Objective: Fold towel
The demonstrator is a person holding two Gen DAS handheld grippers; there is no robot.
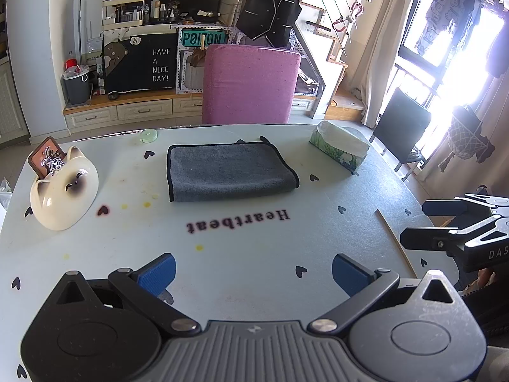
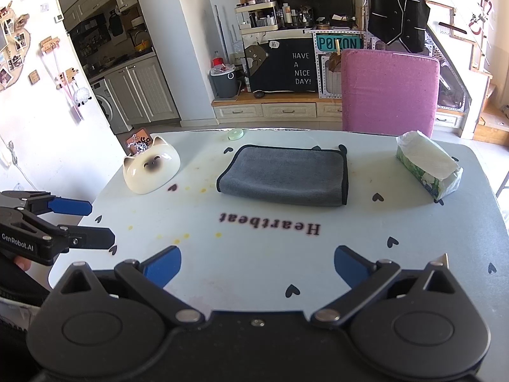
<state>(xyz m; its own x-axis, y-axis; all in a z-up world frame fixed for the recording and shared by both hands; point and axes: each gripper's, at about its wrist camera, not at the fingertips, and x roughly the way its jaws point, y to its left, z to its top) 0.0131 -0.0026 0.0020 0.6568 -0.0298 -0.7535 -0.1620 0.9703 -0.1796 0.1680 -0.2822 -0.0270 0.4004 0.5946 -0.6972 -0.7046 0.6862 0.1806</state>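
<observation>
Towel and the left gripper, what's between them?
Only the word "Heartbeat" printed on the table, seen in the left wrist view between towel and left gripper.

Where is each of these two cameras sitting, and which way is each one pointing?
Left wrist view: rides on the left tongs, looking forward over the table at the folded grey towel; the right tongs show at its right edge.
Right wrist view: rides on the right tongs, facing the same way; the left tongs and a fingertip show at its left edge.
Shared: towel, cat-shaped dish, tissue box, pink chair.
</observation>
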